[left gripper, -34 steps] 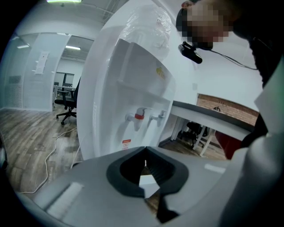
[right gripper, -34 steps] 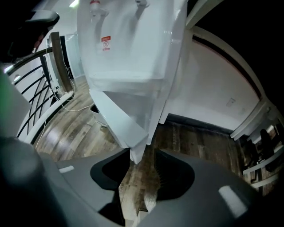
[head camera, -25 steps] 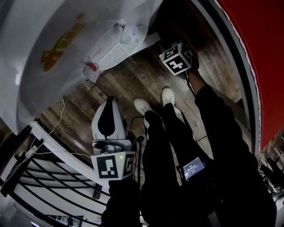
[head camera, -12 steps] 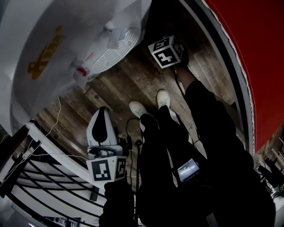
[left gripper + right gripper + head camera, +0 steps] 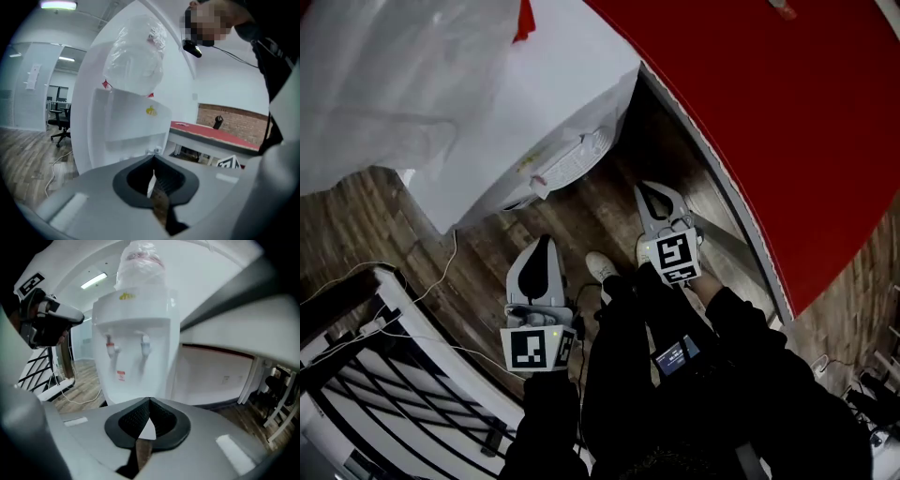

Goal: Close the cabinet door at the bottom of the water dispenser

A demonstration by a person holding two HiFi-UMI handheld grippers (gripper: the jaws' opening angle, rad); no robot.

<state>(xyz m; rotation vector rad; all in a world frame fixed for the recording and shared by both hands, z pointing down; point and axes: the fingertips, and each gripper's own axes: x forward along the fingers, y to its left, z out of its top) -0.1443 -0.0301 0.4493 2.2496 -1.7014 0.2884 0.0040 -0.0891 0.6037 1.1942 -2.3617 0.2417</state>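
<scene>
The white water dispenser (image 5: 534, 112) stands ahead with a plastic-wrapped bottle (image 5: 384, 75) on top. The right gripper view shows its front (image 5: 136, 343) with two taps. The lower cabinet door is hidden behind the gripper bodies. My left gripper (image 5: 542, 246) hangs in the air, shut and empty, pointing at the dispenser's side (image 5: 126, 126). My right gripper (image 5: 654, 190) is held beside it. Its jaws have just been closing and stand shut with nothing between them. Neither gripper touches the dispenser.
A red-topped counter (image 5: 787, 112) curves along the right, close to the dispenser. A black-and-white rack (image 5: 394, 375) lies at lower left, with a cable (image 5: 441, 272) on the wooden floor. The person's shoes (image 5: 602, 265) are between the grippers. An office chair (image 5: 58, 126) stands further off.
The right gripper has pulled back from the dark gap at the dispenser's foot and risen to beside the left one. The left gripper has also risen. The head view has swung.
</scene>
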